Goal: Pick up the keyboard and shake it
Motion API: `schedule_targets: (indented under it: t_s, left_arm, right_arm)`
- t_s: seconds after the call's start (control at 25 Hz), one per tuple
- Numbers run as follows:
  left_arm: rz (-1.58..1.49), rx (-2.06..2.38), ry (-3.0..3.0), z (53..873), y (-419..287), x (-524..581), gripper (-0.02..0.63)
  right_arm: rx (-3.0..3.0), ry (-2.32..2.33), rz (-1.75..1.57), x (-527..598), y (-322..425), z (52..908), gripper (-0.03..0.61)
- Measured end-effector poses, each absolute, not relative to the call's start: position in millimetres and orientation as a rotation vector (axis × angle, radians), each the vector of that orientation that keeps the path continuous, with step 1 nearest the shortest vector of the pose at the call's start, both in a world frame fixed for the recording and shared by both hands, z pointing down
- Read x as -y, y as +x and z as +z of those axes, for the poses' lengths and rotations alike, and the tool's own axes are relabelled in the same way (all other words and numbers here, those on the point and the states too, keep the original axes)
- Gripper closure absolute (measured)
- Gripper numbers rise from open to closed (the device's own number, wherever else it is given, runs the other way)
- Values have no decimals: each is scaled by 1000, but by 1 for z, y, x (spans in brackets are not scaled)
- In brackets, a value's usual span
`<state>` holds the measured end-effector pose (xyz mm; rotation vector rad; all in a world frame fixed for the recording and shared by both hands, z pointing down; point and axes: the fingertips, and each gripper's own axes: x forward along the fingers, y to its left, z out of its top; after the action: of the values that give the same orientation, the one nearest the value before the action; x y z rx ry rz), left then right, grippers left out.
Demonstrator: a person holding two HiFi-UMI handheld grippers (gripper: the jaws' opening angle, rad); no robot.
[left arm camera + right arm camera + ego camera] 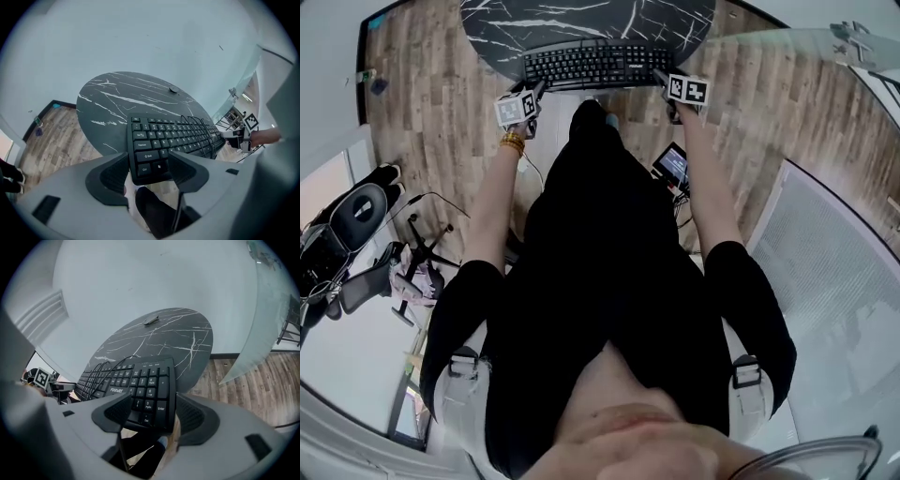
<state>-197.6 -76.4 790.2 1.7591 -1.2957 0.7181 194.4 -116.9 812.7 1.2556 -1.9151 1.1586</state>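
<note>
Wood-plank floor (412,94), pale walls; office chair (352,220) at left edge of head view. Nearest: person's black top (600,281), both arms stretched fwd. L gripper (149,171) has its jaws clamped on the Ctrl/Shift end of the black keyboard (173,136). R gripper (150,416) pinches the numpad end. Keyboard sits at upper centre of head view, level btwn grippers, near edge past the rim of the round black marble-look table (108,103); can't tell if it touches the top. Cable (101,369) loops across the keys. Farther back, small dark object (173,90) on the tabletop.
</note>
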Motion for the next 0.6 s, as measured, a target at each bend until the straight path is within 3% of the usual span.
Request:
schedule_targets:
  t_s: [0.6]
  left_arm:
    - [688, 1382, 1731, 791, -202, 66, 359]
  right_arm:
    - [1865, 1414, 1164, 95, 203, 810, 295]
